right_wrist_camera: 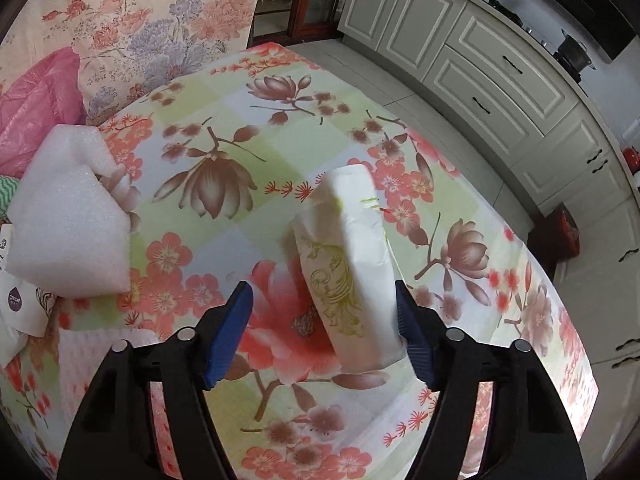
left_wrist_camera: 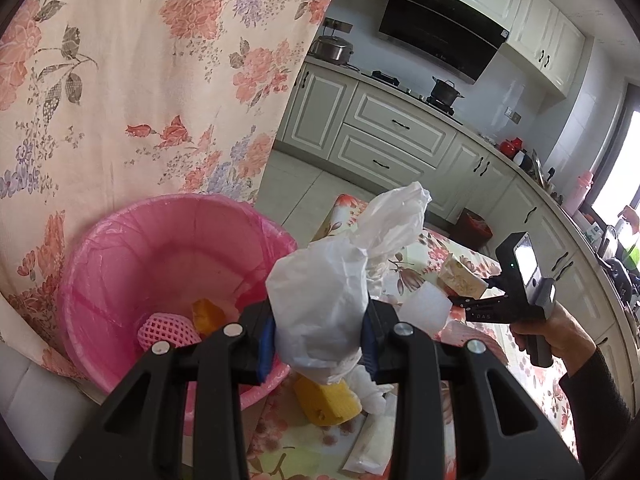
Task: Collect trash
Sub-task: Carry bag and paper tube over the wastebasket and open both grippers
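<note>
left wrist view shows our left tongs (left_wrist_camera: 318, 344) clamped on a white bag (left_wrist_camera: 320, 300) beside the pink bin (left_wrist_camera: 168, 256), ready to drop, while our right tongs (right_wrist_camera: 324, 336) gape wide around a tissue pack (right_wrist_camera: 352, 276).

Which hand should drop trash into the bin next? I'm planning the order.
Left: its tongs already clamp the white bag beside the pink bin. The right tongs are open around a tissue pack, farther off.
</note>
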{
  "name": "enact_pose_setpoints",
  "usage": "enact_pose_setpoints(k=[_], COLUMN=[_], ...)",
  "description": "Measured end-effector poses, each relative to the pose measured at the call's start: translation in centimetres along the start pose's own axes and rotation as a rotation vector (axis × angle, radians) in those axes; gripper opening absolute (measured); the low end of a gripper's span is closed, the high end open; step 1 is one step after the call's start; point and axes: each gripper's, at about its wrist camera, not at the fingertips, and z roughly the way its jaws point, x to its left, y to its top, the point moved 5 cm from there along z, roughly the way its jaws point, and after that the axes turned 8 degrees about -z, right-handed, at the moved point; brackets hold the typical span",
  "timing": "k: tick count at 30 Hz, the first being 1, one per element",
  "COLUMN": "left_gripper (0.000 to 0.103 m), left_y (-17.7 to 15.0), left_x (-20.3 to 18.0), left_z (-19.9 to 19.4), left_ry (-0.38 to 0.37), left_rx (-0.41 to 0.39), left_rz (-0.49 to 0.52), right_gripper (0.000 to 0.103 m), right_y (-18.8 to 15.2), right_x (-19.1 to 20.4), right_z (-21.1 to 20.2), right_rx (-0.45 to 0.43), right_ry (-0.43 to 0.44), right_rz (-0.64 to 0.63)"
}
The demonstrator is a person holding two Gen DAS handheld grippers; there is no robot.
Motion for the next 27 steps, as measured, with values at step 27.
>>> enact_pose_setpoints(k=[27], left_gripper=[0.033], left_y=[3.8], left_x=[5.2], left_z=[-2.2], left_ry=[0.175], left_rx=[-0.137], left_rz=[-0.011], right_gripper=[0.024], right_y=[3.1], right_x=[5.8], right_z=[-14.6], right_rx=[-0.379], right_ry=[0.161], right_rz=[0.247])
